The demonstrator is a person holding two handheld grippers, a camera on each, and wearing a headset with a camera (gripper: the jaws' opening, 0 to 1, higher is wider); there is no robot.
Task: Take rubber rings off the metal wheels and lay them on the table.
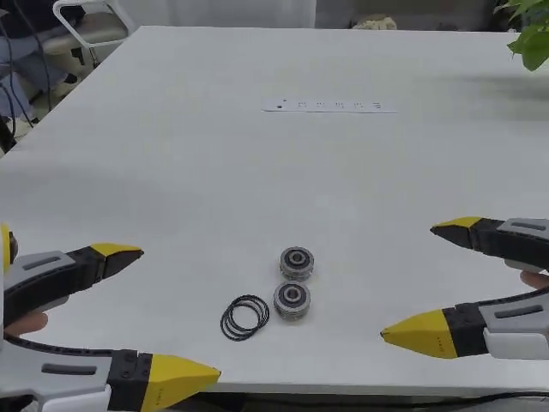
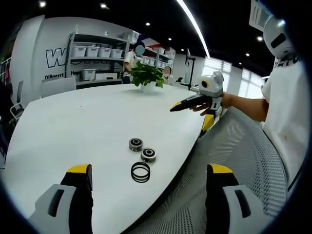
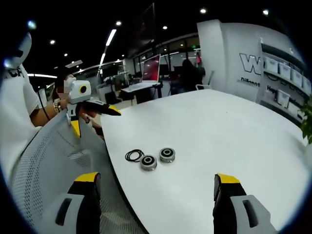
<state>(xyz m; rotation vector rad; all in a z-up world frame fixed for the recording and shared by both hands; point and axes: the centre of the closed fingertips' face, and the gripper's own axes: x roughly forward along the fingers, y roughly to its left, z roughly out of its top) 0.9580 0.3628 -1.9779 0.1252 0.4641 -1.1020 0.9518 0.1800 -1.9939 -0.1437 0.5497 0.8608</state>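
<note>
rubber rings (image 1: 245,317) overlapping (count unclear), plant (image 1: 530,33) cropped

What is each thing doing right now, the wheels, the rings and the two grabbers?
Left gripper: open, holding nothing.
Right gripper: open, holding nothing.
Far metal wheel: lying flat on the table.
Near metal wheel: lying flat, beside the rings.
Rubber rings: loose, overlapping in a small pile on the table.
</note>
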